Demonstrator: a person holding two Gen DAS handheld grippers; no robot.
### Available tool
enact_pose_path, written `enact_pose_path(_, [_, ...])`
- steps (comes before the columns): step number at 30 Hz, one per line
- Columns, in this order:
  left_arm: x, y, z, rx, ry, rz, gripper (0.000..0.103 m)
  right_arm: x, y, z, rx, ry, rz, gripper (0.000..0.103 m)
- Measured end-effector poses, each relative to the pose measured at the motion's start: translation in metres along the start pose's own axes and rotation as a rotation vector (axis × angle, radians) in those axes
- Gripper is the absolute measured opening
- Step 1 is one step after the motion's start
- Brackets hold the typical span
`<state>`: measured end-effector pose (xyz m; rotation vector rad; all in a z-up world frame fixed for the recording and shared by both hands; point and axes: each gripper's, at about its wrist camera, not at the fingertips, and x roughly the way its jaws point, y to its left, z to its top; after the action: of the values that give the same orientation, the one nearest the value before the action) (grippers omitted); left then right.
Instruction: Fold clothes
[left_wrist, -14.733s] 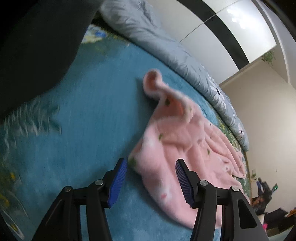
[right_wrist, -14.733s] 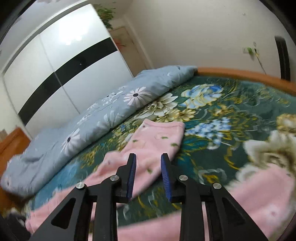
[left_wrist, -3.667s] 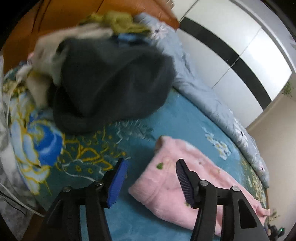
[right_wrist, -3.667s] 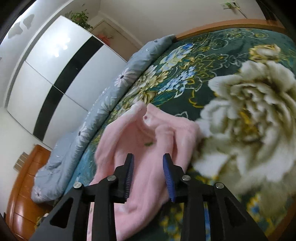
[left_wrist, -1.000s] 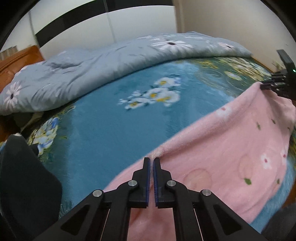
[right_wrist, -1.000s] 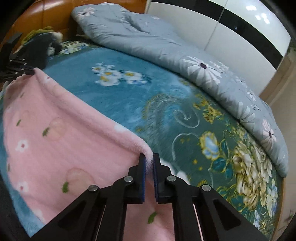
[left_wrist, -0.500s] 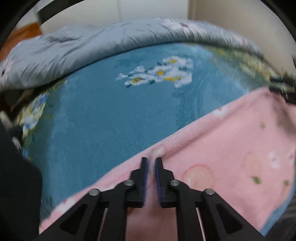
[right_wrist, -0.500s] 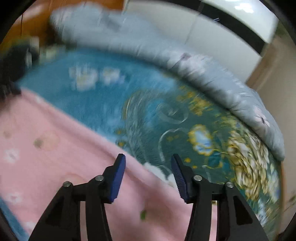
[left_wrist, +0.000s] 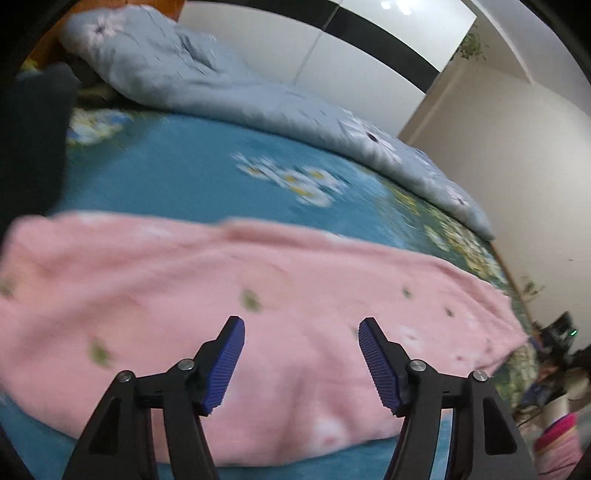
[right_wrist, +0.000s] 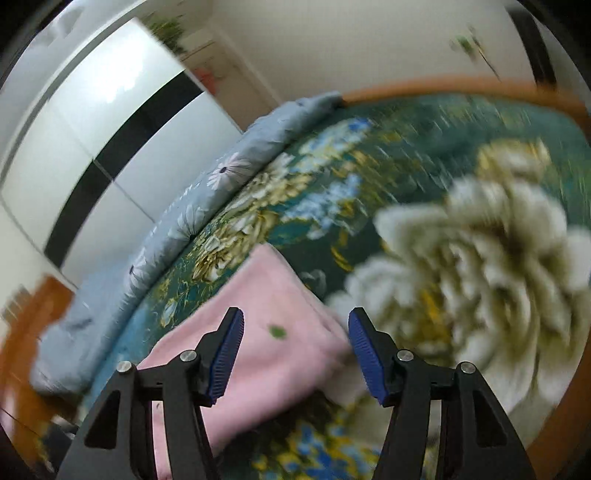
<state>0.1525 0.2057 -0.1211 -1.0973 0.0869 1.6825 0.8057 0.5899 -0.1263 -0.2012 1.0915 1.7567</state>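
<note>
A pink garment (left_wrist: 280, 314) lies flat on the floral bedspread (left_wrist: 192, 177), between folds. Left gripper (left_wrist: 301, 362) and right gripper (right_wrist: 293, 350) hover wide, empty; next likely calls for pinching an edge again.

The folded pink fleece garment (left_wrist: 280, 295) lies across the lower frame on the floral teal bedspread (left_wrist: 192, 177) (the rumpled grey-blue quilt (left_wrist: 229, 96) behind it, upper left).
</note>
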Motion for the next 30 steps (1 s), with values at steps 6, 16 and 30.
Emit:
enact_pose_path(6, [0.035, -0.068, -0.015, 0.135, 0.083, -0.024, 0.068, 0.021, -0.006, -0.017, 0.096, 0.072, 0.063, 0.029])
enact_pose_path(16, [0.061, -0.104, -0.048, 0.320, 0.123, 0.091, 0.068, 0.004, 0.054, 0.024, -0.181, -0.082, 0.100, 0.006])
enact_pose_path(30, [0.054, -0.093, -0.049, 0.279, 0.099, 0.030, 0.069, 0.047, 0.009, 0.008, -0.064, 0.058, -0.042, 0.029])
